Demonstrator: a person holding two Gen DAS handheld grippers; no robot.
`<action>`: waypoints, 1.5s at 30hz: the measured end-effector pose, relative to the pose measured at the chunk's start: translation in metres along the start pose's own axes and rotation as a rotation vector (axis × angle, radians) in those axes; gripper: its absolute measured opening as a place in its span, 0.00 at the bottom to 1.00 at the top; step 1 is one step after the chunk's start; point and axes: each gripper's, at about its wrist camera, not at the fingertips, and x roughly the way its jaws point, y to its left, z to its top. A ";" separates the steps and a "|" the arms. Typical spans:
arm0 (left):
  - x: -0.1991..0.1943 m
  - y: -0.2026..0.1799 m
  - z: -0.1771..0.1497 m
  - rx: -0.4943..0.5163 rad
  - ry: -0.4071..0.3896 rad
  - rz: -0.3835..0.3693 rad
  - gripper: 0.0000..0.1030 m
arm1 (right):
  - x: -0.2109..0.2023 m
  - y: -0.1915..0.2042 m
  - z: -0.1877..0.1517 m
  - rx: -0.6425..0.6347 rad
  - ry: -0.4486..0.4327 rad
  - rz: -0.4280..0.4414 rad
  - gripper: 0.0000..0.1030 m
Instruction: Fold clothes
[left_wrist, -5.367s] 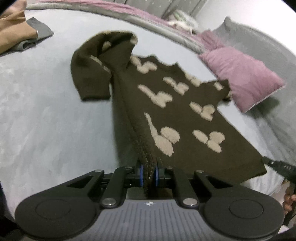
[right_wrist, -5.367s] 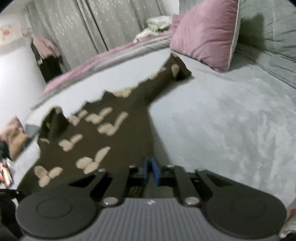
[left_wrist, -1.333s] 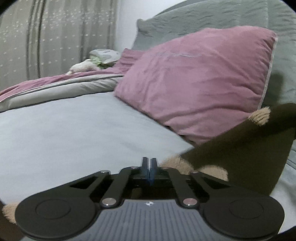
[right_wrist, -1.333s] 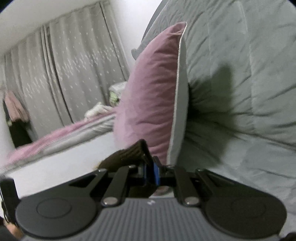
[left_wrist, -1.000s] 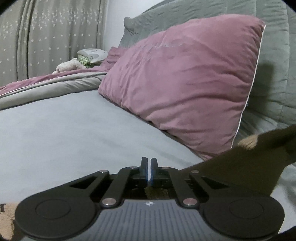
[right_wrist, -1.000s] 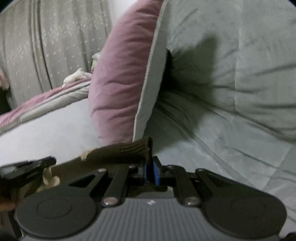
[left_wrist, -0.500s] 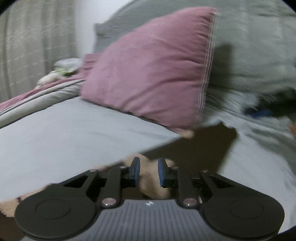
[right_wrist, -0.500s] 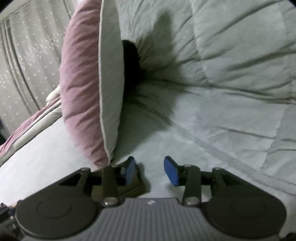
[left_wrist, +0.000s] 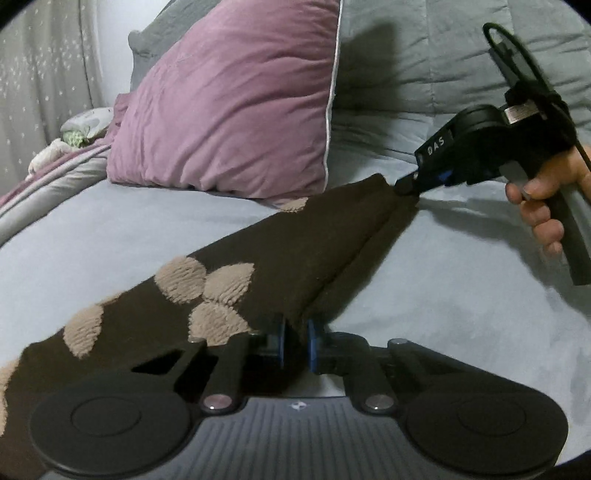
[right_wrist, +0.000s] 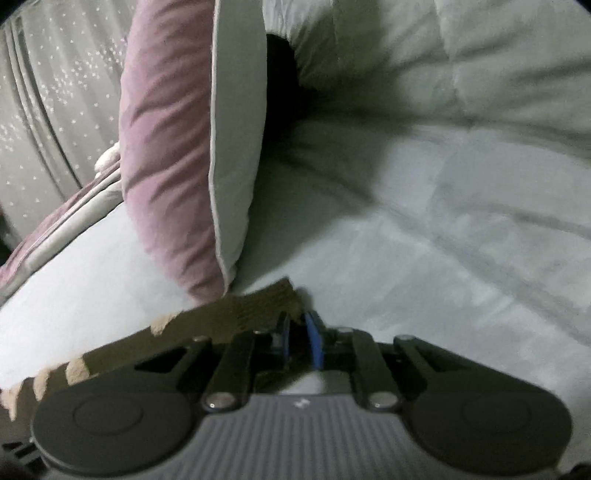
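Left gripper (left_wrist: 295, 341) is pinching the brown sweater (left_wrist: 288, 258); right gripper (left_wrist: 406, 183) is clamping its far corner beside the purple pillow (left_wrist: 236, 103).

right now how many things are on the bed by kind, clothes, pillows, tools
dark brown knit sweater with beige spots: 1
mauve square pillow with white piping: 1
black two-finger tools: 2, the left tool and the right tool, each shut on the sweater
total: 4
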 end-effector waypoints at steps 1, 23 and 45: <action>0.001 0.000 0.000 -0.009 0.000 -0.004 0.10 | 0.000 0.001 0.000 -0.009 -0.003 -0.011 0.11; -0.094 0.105 -0.043 -0.206 -0.036 0.281 0.69 | -0.012 0.086 -0.016 -0.202 -0.080 0.269 0.73; -0.200 0.220 -0.175 -0.515 -0.040 0.424 0.77 | -0.036 0.277 -0.092 -0.584 0.070 0.413 0.92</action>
